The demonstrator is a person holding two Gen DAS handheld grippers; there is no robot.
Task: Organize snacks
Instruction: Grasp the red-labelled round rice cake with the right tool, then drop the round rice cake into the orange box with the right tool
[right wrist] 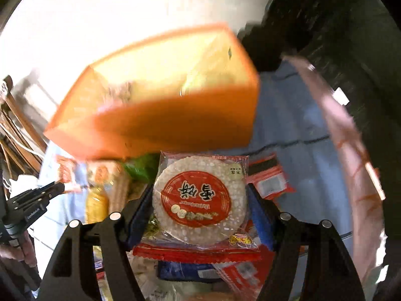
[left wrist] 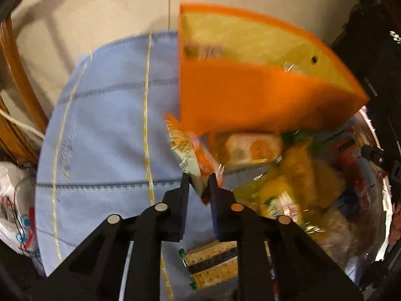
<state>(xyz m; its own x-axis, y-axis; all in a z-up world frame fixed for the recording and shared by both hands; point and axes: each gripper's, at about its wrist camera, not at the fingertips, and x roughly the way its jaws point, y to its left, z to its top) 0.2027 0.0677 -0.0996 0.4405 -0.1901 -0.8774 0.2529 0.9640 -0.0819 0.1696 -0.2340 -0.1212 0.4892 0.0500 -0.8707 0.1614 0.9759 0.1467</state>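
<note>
Home: clothed table [left wrist: 105,115], wooden chair [left wrist: 15,75].

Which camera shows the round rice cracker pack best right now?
The right wrist view: the rice cracker pack fills the centre, sharp, label readable, held between the right gripper fingers, just below the orange box. In the left wrist view I cannot pick it out of the blurred snack pile.

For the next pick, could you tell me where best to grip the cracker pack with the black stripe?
Grip the cracker pack across its two long edges, coming straight down from above. It seems to lie flat on the blue cloth, below the left gripper, which already holds another packet.
</note>
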